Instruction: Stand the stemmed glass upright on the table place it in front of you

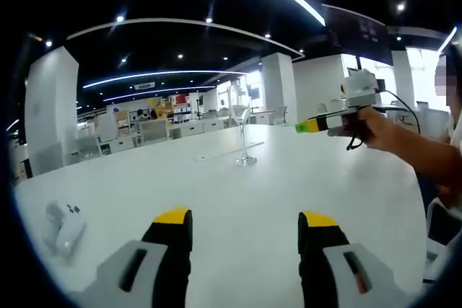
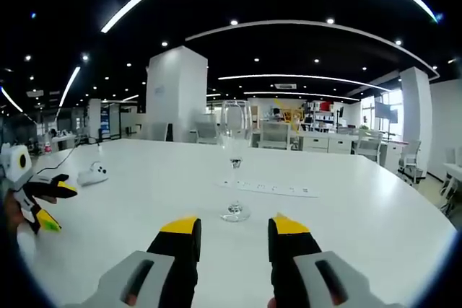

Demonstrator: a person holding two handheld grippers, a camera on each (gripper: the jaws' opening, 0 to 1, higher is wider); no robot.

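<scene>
Stemmed glass (image 2: 235,158) stands upright on the white surface (image 2: 361,207), just ahead of my right claw (image 2: 234,227), whose jaws sit apart with nothing between them. My left claw (image 1: 245,221) is spread wide and empty too, well back from the glass; a white controller (image 1: 63,226) lies near it

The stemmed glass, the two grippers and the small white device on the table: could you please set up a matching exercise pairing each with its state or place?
Things:
1. stemmed glass
2. right gripper
3. left gripper
4. white device

States:
A. jaws wide apart, empty
B. lying near the table's edge
C. standing upright on the table
D. jaws open, pointing at the glass base

Pairs: 1-C, 2-D, 3-A, 4-B
</scene>
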